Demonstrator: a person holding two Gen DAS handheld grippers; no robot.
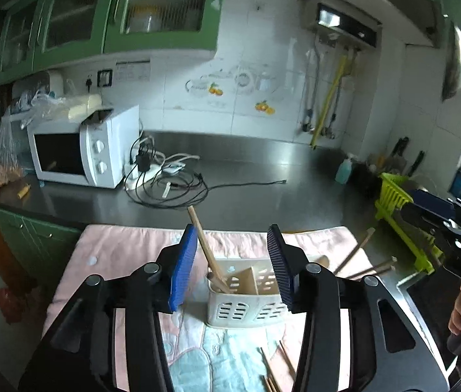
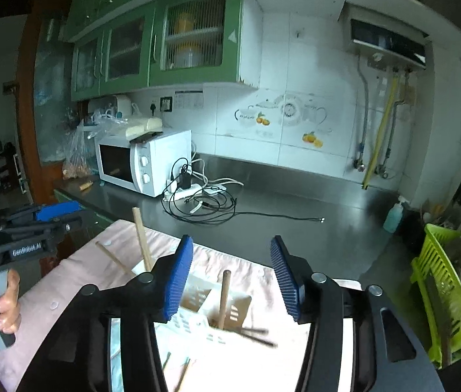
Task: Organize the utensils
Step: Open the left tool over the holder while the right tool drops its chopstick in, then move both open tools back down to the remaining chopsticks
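A white slotted utensil holder (image 1: 247, 297) stands on a pink mat (image 1: 122, 254). A wooden stick (image 1: 205, 245) leans in its left compartment, and a flat wooden utensil (image 1: 247, 279) sits in the middle. My left gripper (image 1: 233, 264) is open just above the holder, empty. Several chopsticks (image 1: 273, 369) lie on the mat in front; more wooden handles (image 1: 358, 251) lie to the right. In the right wrist view my right gripper (image 2: 232, 274) is open and empty above the holder (image 2: 204, 313), where a wooden handle (image 2: 224, 297) stands upright.
A white microwave (image 1: 83, 153) and a power strip with tangled cables (image 1: 165, 179) sit on the steel counter (image 1: 263, 179). A lime-green dish rack (image 2: 446, 294) stands at the right, with a soap bottle (image 2: 394, 215) behind it.
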